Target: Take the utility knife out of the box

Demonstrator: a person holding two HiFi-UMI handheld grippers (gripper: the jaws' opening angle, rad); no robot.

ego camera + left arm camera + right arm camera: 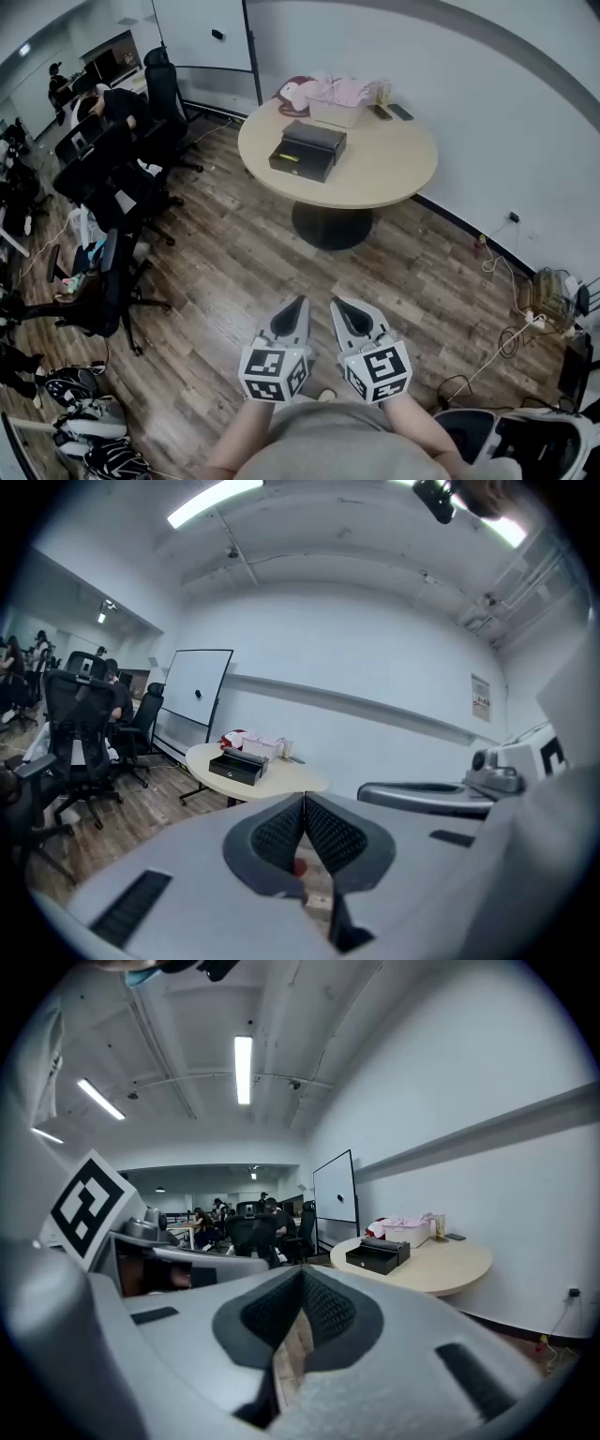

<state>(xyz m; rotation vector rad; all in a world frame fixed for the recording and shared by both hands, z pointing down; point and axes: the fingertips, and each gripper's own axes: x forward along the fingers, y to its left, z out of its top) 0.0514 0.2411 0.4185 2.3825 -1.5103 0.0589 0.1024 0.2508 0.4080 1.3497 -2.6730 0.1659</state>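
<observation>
Low in the head view, just ahead of the person's forearms, the left gripper (298, 305) and the right gripper (338, 303) sit side by side, close but not touching, over the wood floor (225, 272). Each gripper view shows its own jaws with the tips pressed together and nothing between them, so both grippers are closed and empty. Both point toward a round table (384, 178) that stands well apart from them, near the white wall. The black box (307, 150) lies on the left half of the tabletop, a little in from the left edge, and looks closed. The utility knife cannot be seen in any view. Along the table's far edge are a pink bundle (337, 91), a white container (336, 114) just in front of it, and a dark phone (400, 112) to the right. Black office chairs (103, 272) crowd the floor at the left, and cables (497, 347) trail along the wall at the right.
</observation>
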